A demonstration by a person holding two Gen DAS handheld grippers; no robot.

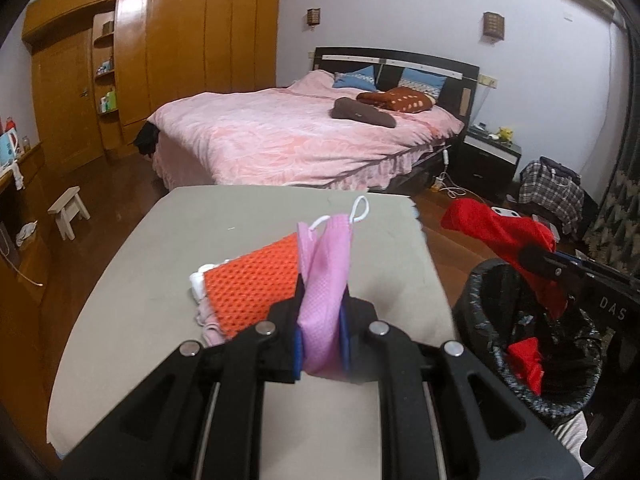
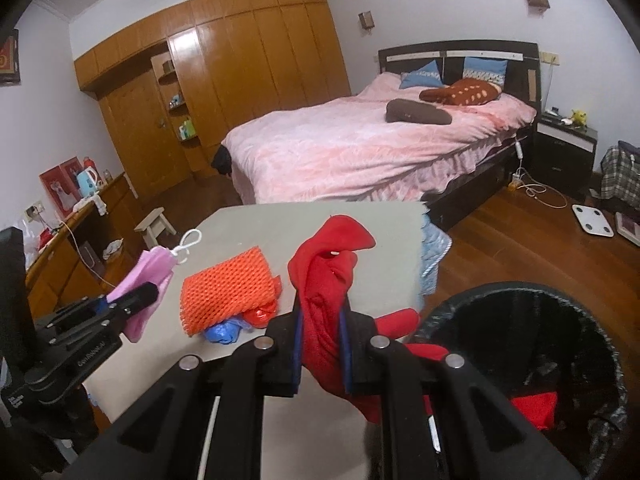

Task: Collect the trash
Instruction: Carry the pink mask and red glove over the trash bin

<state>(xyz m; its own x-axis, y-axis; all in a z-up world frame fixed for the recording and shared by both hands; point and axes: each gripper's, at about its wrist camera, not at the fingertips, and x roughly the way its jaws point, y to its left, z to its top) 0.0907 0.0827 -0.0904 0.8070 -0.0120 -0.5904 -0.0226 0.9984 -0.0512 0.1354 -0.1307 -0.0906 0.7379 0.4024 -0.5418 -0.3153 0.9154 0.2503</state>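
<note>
Pink face mask [image 1: 324, 300]: folded, long axis upright, pinched low between the left gripper [image 1: 322, 344] pads, clear of the table. Red cloth [image 2: 326, 300]: crumpled, hanging through the right gripper [image 2: 322, 356], clamped mid-length. Lined trash bin [image 2: 520, 360]: right of both grippers, rim open, red scraps inside; the right gripper is the nearer, almost at its rim. Orange foam net [image 2: 226, 290]: left on the grey table [image 1: 120, 340] over blue and red scraps, between the grippers. Beyond: pink bed [image 1: 288, 136], wooden wardrobe [image 1: 180, 48].
</note>
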